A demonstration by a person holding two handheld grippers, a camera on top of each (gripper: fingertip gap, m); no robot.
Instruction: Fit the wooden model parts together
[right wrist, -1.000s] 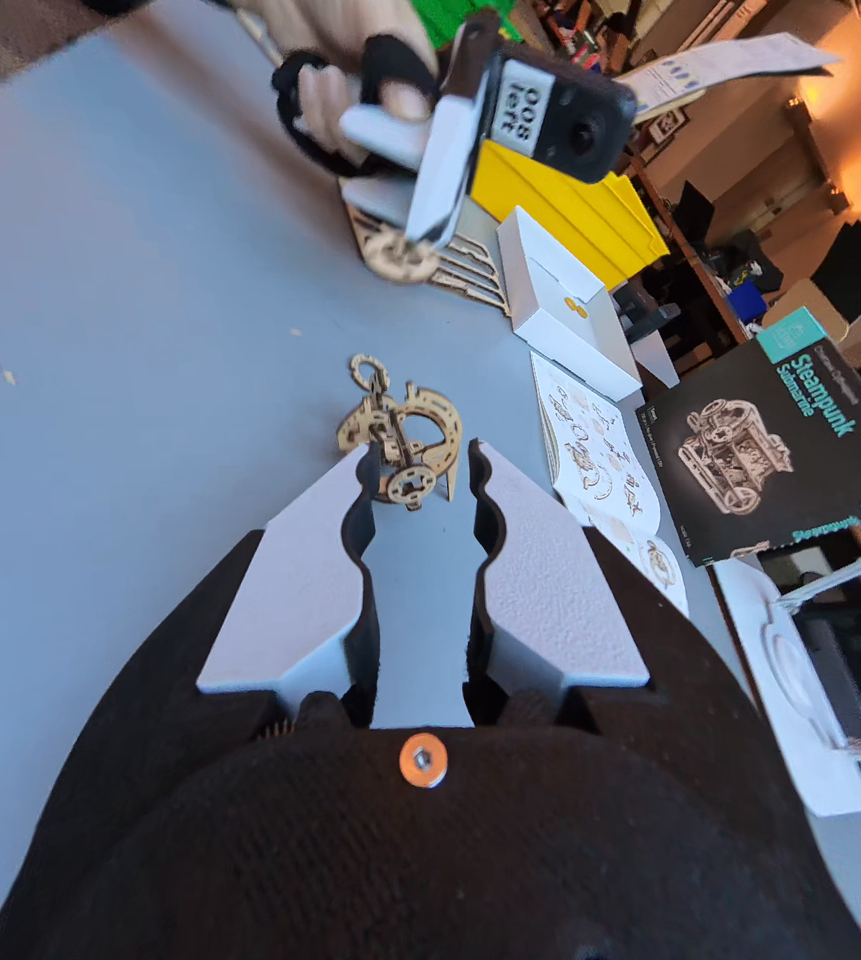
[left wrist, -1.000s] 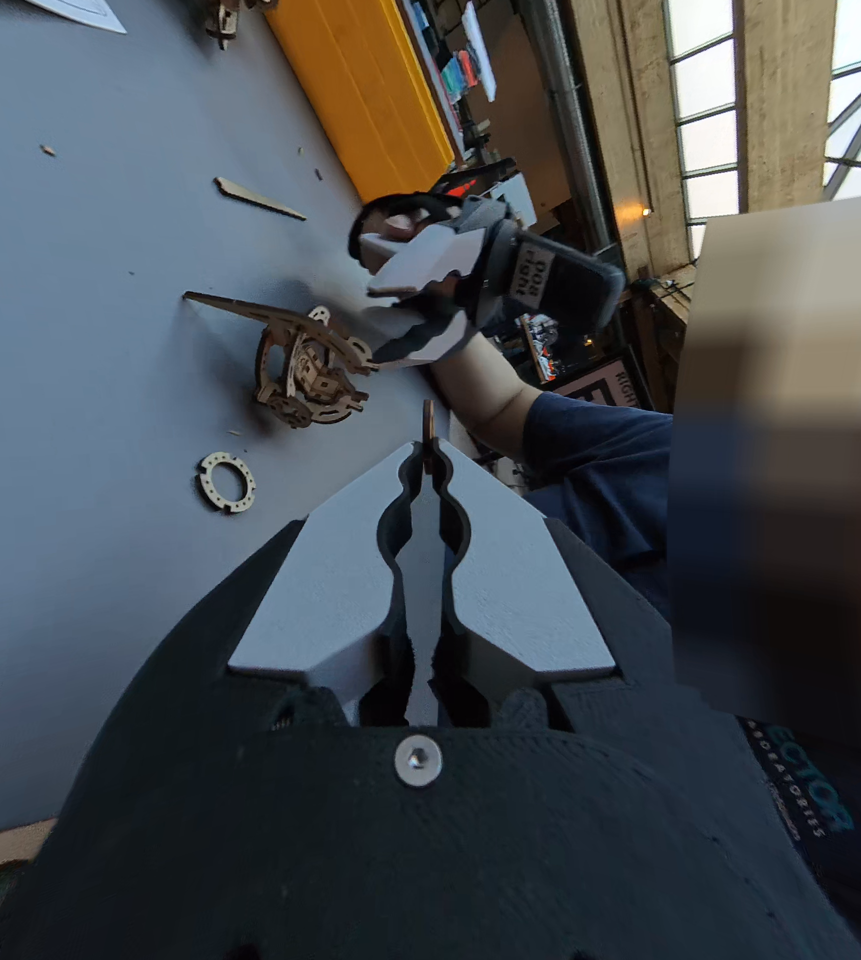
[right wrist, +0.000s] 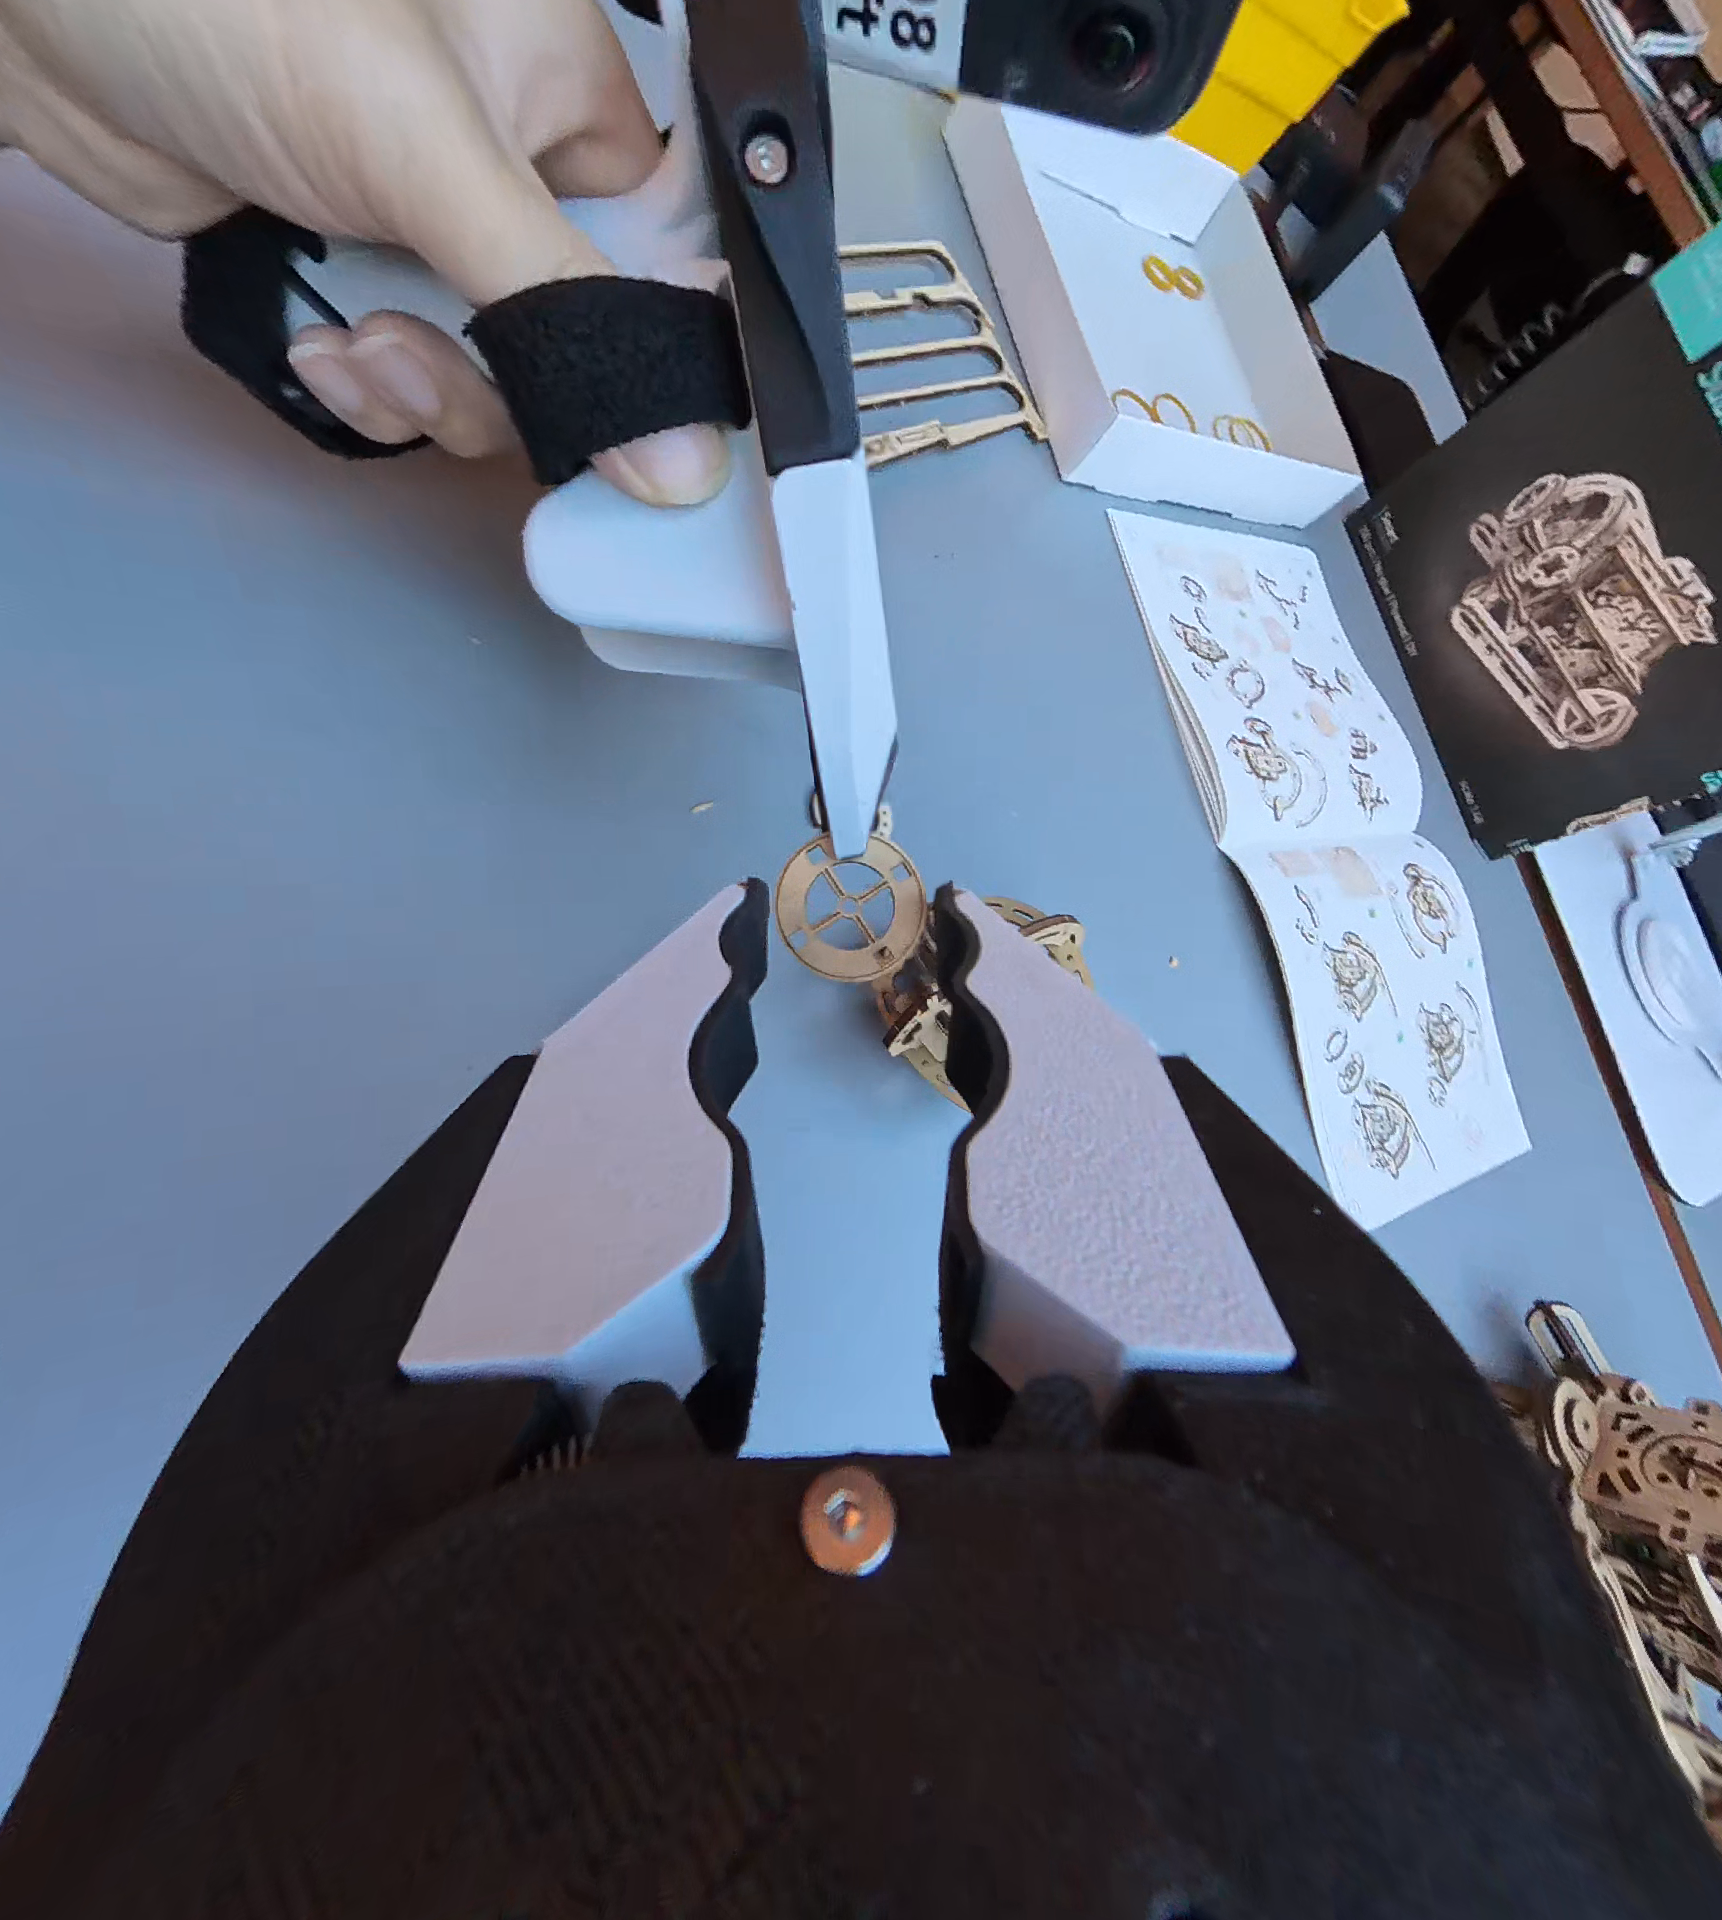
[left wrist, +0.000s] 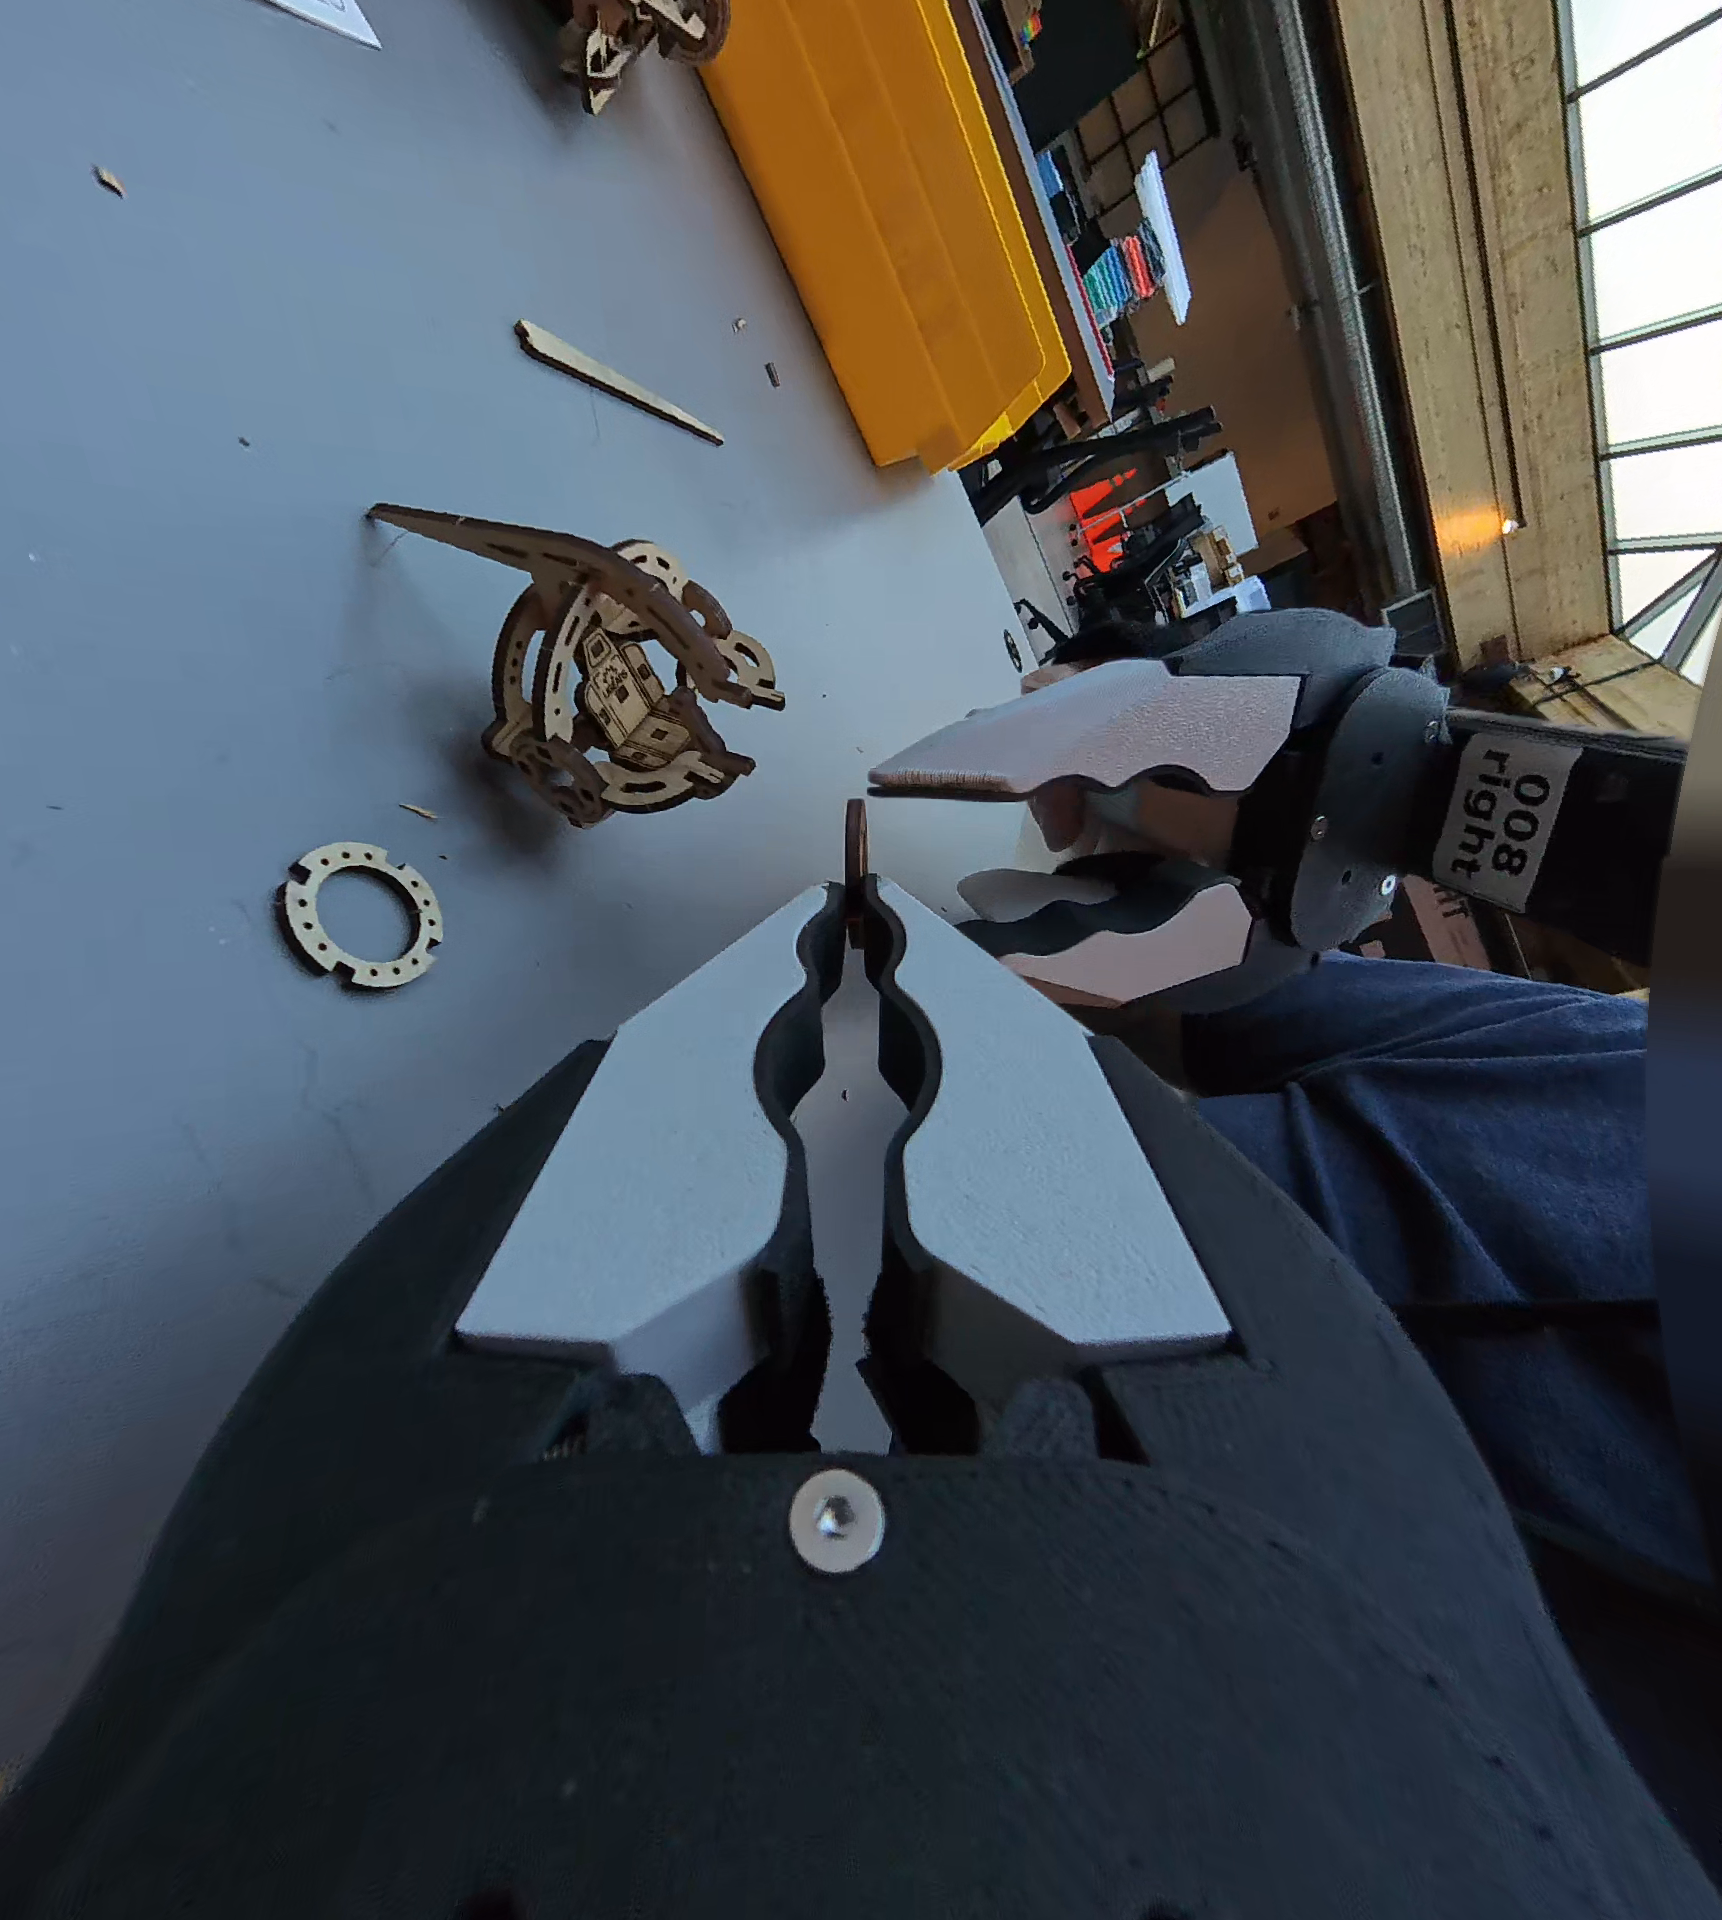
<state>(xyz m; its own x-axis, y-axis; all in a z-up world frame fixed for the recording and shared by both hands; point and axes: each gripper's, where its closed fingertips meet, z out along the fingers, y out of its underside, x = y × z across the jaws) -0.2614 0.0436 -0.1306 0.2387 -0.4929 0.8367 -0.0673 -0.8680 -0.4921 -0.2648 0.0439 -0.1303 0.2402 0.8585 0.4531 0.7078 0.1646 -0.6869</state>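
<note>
The small wooden wheel [right wrist: 849, 912], a flat round piece with a cross of spokes inside, is up in the air over the bench [right wrist: 317, 727], pinched by its top edge in the tips of the left gripper [right wrist: 852, 831]. The left gripper's jaws are closed almost all the way, with only the thin wheel between them. In the left wrist view the wheel [left wrist: 855, 847] shows only as a thin edge poking out of the tips. It is held by the rim, so most of the flat face stays bare, and I think that is to leave room for the other gripper to take it or to press it onto something. The right gripper [right wrist: 849, 914] faces the wheel with its jaws open about as wide as the wheel and nothing in them; the wheel hangs just at the gap between its tips, but I cannot tell if they touch. Under and behind the wheel, on the bench, sits the half-built wooden model [left wrist: 618, 686], a curved frame with a long pointed fin sticking out. It is close by, probably so the wheel can go onto it next. A loose wooden ring [left wrist: 361, 914] with notches lies flat beside the model, and a thin wooden stick [left wrist: 618, 381] lies farther off. On the far side of the bench are the open instruction booklet [right wrist: 1324, 862], the dark kit box [right wrist: 1584, 582], a white box [right wrist: 1148, 312], and another built wooden model [right wrist: 1688, 1538] near the edge.
</note>
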